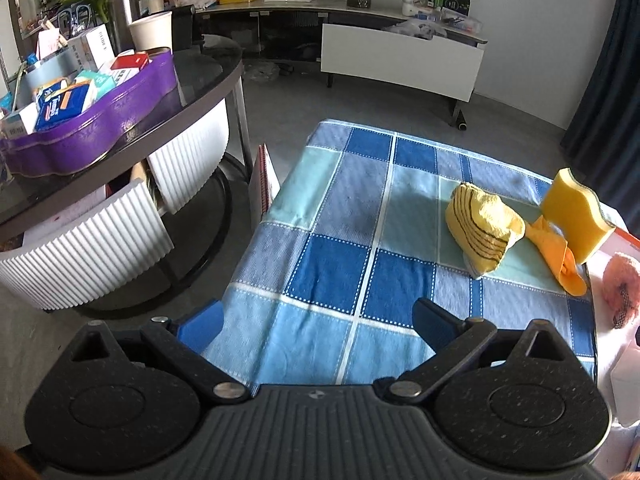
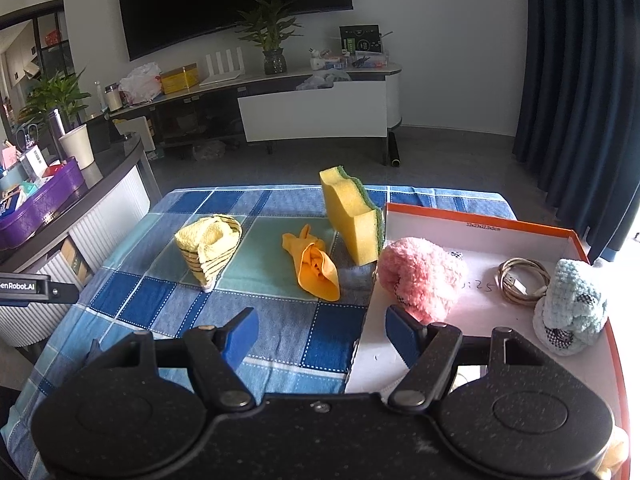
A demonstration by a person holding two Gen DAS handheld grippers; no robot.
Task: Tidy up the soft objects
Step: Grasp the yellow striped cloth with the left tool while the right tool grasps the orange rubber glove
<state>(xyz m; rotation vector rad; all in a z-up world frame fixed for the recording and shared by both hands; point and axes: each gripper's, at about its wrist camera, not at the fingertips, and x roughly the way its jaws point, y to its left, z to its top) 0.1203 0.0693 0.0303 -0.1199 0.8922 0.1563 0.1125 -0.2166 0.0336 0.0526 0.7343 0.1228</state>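
Note:
A folded yellow striped towel (image 2: 210,248) lies on the blue checked cloth (image 2: 168,312). It shows in the left wrist view too (image 1: 482,230). An orange cloth (image 2: 314,266) lies to its right, also seen from the left (image 1: 556,258). A yellow sponge with a green side (image 2: 352,218) stands on edge against the orange-rimmed white box (image 2: 480,220); it appears in the left wrist view (image 1: 576,212). In the box lie a pink fluffy item (image 2: 420,278), a pale blue knitted item (image 2: 572,304) and a coiled cable (image 2: 520,280). My left gripper (image 1: 320,322) is open and empty over the cloth's near left. My right gripper (image 2: 320,334) is open and empty, over the box's left edge.
A round dark side table (image 1: 200,92) with a purple tin (image 1: 92,132) of packets stands to the left. White ribbed drawers (image 1: 92,240) sit under it. A TV bench (image 2: 312,116) stands along the far wall. A dark curtain (image 2: 580,100) hangs at the right.

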